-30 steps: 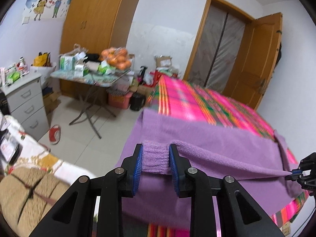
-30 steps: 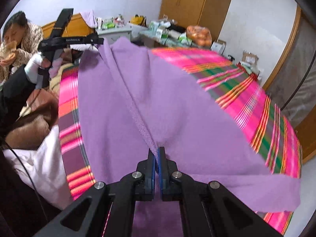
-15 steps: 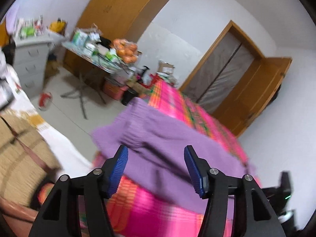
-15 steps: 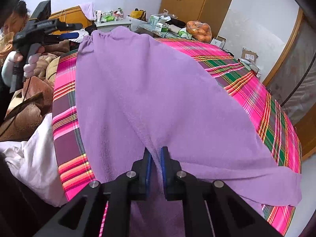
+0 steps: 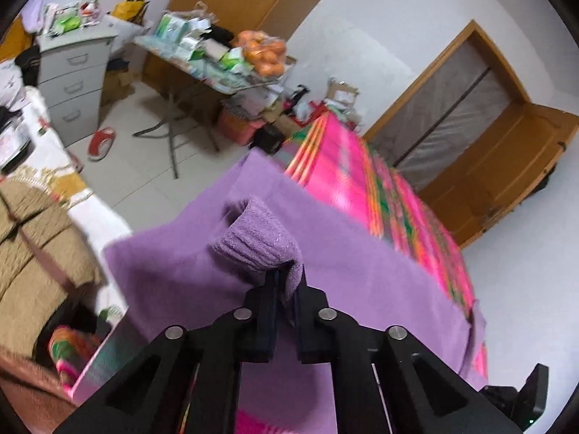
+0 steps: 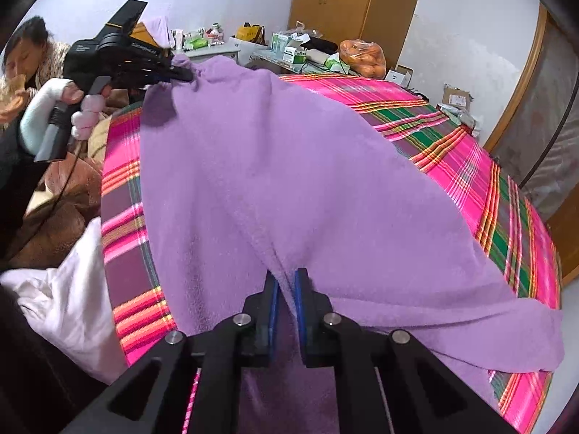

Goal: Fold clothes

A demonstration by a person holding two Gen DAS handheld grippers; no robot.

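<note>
Jaws of left gripper [image 5: 284,282] have just clamped onto the ribbed cuff [image 5: 258,240] of the purple garment [image 6: 289,181]; right gripper [image 6: 286,282] pinches a fold at its near edge. Garment lies spread across the plaid bedspread [image 6: 470,166], cuff end lifted.

Left wrist view: rides the left hand-held gripper [image 5: 286,282], close above the purple garment [image 5: 362,275], facing across the bed [image 5: 347,181] toward the door [image 5: 506,166]. Right wrist view: on the right hand-held gripper [image 6: 286,289], tilted steeply down the bed's length. Shared: garment, bedspread, wardrobe [image 6: 347,3], cluttered tabletop [image 5: 217,79].
</note>
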